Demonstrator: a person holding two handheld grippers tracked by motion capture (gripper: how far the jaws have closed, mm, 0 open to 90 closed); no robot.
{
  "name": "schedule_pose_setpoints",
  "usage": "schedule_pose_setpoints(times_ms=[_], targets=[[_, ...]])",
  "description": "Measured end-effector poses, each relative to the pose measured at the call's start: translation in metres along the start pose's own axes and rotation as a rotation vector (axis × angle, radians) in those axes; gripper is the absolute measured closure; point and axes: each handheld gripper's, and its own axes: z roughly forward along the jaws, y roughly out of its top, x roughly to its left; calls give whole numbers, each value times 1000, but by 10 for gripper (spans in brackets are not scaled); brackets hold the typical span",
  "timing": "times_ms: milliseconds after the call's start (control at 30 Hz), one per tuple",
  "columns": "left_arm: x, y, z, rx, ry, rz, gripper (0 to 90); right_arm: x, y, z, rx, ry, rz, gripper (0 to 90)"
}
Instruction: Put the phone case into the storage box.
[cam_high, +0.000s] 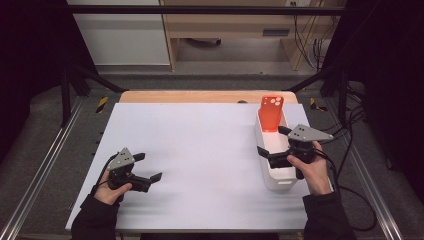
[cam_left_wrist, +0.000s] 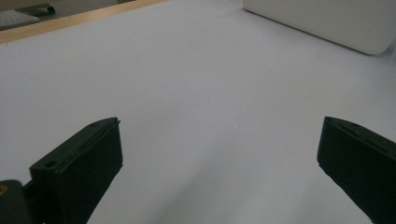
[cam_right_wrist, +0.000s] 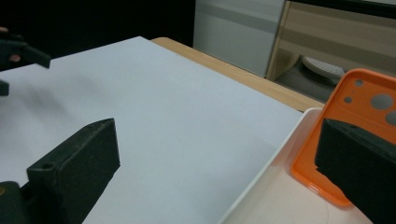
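No readable writing; orange phone case (cam_high: 271, 113), camera cutouts up, leaning upright in the white bin's (cam_high: 280, 181) far end, while right gripper (cam_high: 274, 142) and left gripper (cam_high: 150, 166) are hovering spread, empty.

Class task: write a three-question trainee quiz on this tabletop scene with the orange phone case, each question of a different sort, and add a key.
1. True or false: the orange phone case lies flat on the white sheet.
2. Which gripper is nearer the white bin? A) left gripper B) right gripper
3. Fill in: both grippers' jaws stand ____.

Key
1. False: it leans upright in the bin's far end.
2. B: it hovers over the bin's rim, while the left sits over bare sheet.
3. open, holding nothing.
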Motion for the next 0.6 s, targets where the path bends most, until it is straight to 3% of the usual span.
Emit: schedule_pose_setpoints(times_ms=[367, 600], targets=[[-2, 2, -2, -11, -5, 8, 0, -7, -44, -21, 31, 63, -22, 5], [-4, 5, -3, -21, -7, 18, 0, -11, -60, -29, 32, 52, 13, 5]])
